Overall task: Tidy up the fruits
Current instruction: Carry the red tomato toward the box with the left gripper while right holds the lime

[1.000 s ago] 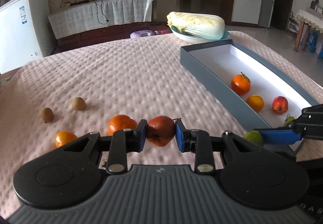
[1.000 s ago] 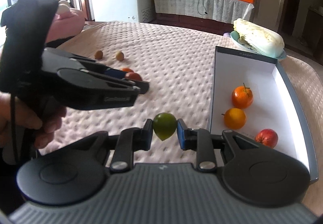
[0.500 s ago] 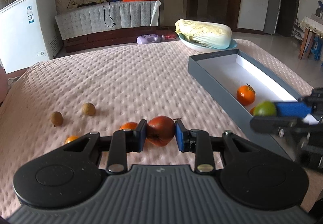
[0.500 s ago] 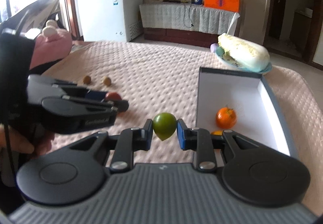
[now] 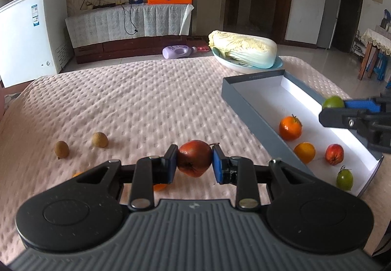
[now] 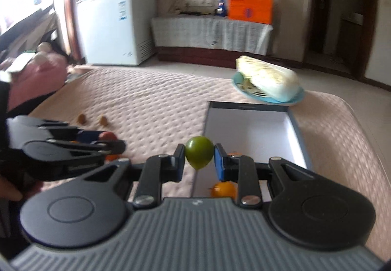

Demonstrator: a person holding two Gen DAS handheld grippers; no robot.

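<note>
My left gripper (image 5: 194, 163) is shut on a dark red fruit (image 5: 194, 161), held above the pink quilted table. A green fruit (image 6: 199, 151) sits pinched in my right gripper (image 6: 199, 157), which hovers over the near left edge of the grey box (image 6: 299, 129). From the left wrist view that right gripper (image 5: 333, 106) with its green fruit (image 5: 332, 102) hangs above the box (image 5: 251, 112). Inside lie two oranges (image 5: 290, 128) (image 5: 304, 152), a red fruit (image 5: 334, 154) and a green fruit (image 5: 344, 179). Two small brown fruits (image 5: 99, 140) (image 5: 61, 148) and orange fruits (image 5: 160, 186) stay on the cloth.
A cabbage (image 5: 243, 52) on a blue plate (image 5: 244, 66) stands behind the box. A purple bottle (image 5: 177, 52) lies past the table's far edge. A white freezer (image 5: 29, 33) and a cloth-covered cabinet (image 5: 127, 24) line the back wall. A hand (image 6: 14, 187) holds the left gripper.
Both grippers rose, each keeping its fruit. The right gripper carried the green fruit from beside the box's near end to above the box.
</note>
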